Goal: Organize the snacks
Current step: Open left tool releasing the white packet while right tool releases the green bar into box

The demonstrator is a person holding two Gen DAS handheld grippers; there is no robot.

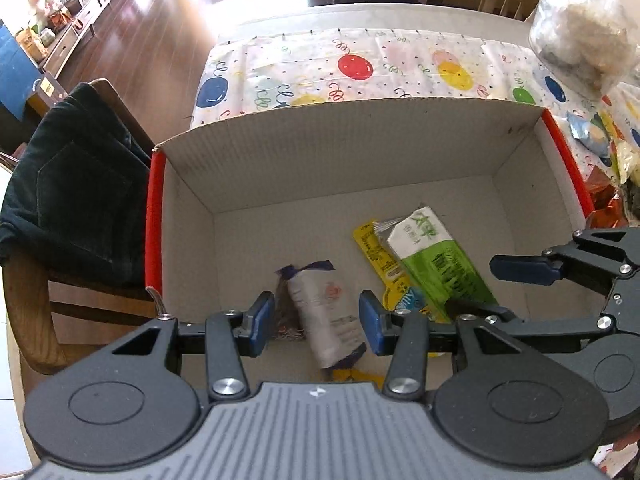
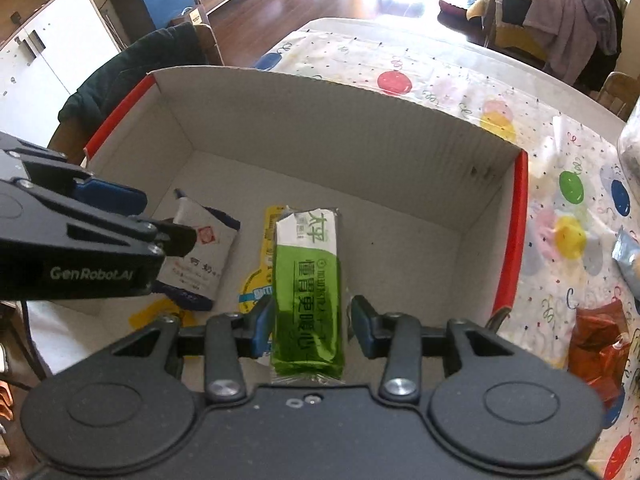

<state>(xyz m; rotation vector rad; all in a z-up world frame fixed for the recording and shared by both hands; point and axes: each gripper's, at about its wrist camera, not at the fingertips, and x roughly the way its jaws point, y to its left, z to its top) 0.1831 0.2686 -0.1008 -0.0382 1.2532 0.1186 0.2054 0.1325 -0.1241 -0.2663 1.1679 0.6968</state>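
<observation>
An open cardboard box (image 1: 360,148) (image 2: 320,120) with red edges stands on the table. Inside lie a white and purple snack packet (image 1: 324,312) (image 2: 200,248), a yellow packet (image 1: 376,252) (image 2: 256,284) and a green and white packet (image 1: 436,260) (image 2: 308,280). My left gripper (image 1: 316,320) is open above the white and purple packet, jaws on either side of it. My right gripper (image 2: 312,324) is open around the near end of the green packet, with gaps at the pads. The right gripper also shows in the left wrist view (image 1: 532,276).
A balloon-print tablecloth (image 1: 360,68) covers the table. A clear bag of white stuff (image 1: 584,28), a blue packet (image 2: 628,256) and a red foil packet (image 2: 596,340) lie right of the box. A chair with a dark garment (image 1: 76,192) stands to the left.
</observation>
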